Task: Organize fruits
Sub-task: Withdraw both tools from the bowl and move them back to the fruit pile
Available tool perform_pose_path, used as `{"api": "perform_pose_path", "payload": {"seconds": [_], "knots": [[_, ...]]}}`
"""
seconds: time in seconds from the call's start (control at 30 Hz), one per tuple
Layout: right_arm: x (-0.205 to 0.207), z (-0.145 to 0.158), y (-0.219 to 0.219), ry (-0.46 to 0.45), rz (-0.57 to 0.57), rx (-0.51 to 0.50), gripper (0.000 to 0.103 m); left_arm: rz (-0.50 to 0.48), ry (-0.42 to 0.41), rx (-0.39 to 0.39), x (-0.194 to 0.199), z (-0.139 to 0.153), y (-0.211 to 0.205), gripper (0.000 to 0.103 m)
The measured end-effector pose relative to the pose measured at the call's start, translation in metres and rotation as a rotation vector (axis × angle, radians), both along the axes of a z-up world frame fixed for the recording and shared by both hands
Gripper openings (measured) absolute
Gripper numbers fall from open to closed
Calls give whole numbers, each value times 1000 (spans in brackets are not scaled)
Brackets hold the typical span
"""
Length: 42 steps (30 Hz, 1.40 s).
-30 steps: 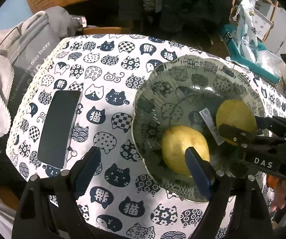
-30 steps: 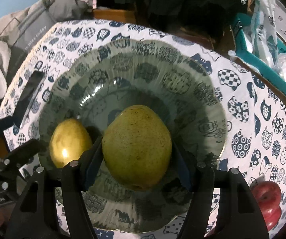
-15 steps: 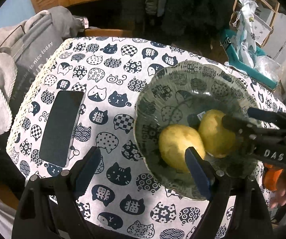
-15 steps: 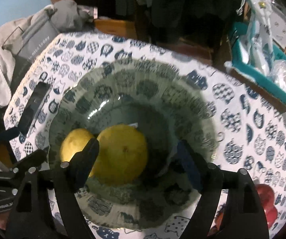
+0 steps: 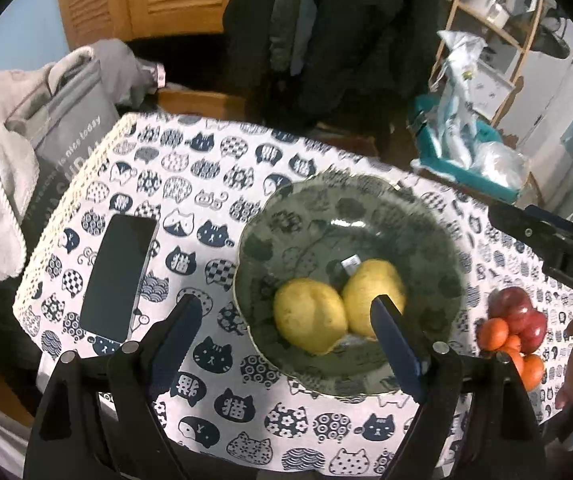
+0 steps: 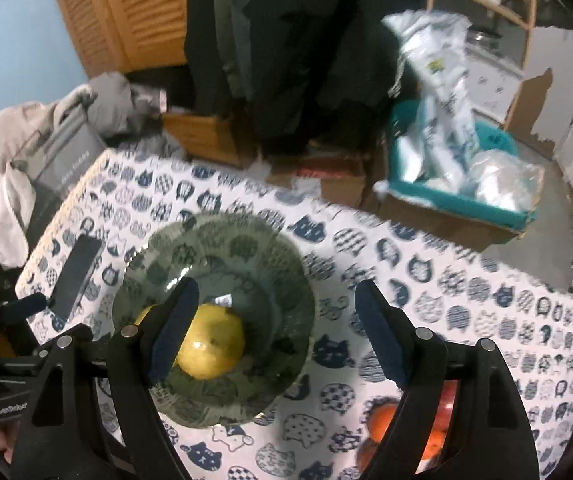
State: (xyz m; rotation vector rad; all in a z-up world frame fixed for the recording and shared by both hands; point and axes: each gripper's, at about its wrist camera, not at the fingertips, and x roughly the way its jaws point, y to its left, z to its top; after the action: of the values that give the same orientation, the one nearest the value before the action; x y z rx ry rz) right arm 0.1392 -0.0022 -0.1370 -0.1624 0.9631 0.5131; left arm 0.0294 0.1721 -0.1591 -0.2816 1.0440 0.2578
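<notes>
Two pears [image 5: 310, 316] lie touching each other in the near half of the bowl [image 5: 438, 248], which takes up the middle of the table [image 5: 222, 168]; the far half of the bowl is bare. Left of the bowl a phone [image 5: 120, 276] lies flat, near the table's left edge, with a strip of patterned cloth between the two. Right of the bowl, apart from its rim, a heap of red apples and oranges [image 5: 514, 328] sits close to the near right edge. Beyond the bowl the cloth runs bare to the far edge, and the near strip in front of the bowl is bare too. Past the left edge hangs a grey bag [image 5: 66, 128] with a towel over it; past the far right corner stands a teal bin [image 5: 470, 172] of plastic bags. The left gripper [image 5: 286, 324] hangs above the bowl's near left rim, jaws spread wide with nothing between the pads. The right gripper [image 6: 274, 328] hangs above the bowl's right side; its jaws have just been opening and stand spread, gripping nothing, with one pear [image 6: 210, 344] lying in the bowl below its left finger [image 6: 174, 328].
</notes>
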Motion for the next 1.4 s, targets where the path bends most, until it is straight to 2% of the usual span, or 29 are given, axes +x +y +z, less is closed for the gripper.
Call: {"api": "perform_pose_path", "payload": {"seconds": [0.3, 0.67, 1.1, 1.23, 1.4], "knots": [[-28, 52, -29, -128, -8, 41, 81, -15, -113, -1, -15, 46, -11, 87], [-65, 100, -71, -252, -19, 99, 86, -68, -198, 13, -27, 82, -36, 88], [-91, 121, -129, -310, -71, 138, 86, -101, -313, 66, -40, 123, -62, 94], [-97, 122, -145, -338, -101, 141, 86, -117, -338, 67, -39, 130, -72, 100], [-98, 124, -172, -341, -155, 157, 86, -154, -352, 59, -37, 134, -90, 100]]}}
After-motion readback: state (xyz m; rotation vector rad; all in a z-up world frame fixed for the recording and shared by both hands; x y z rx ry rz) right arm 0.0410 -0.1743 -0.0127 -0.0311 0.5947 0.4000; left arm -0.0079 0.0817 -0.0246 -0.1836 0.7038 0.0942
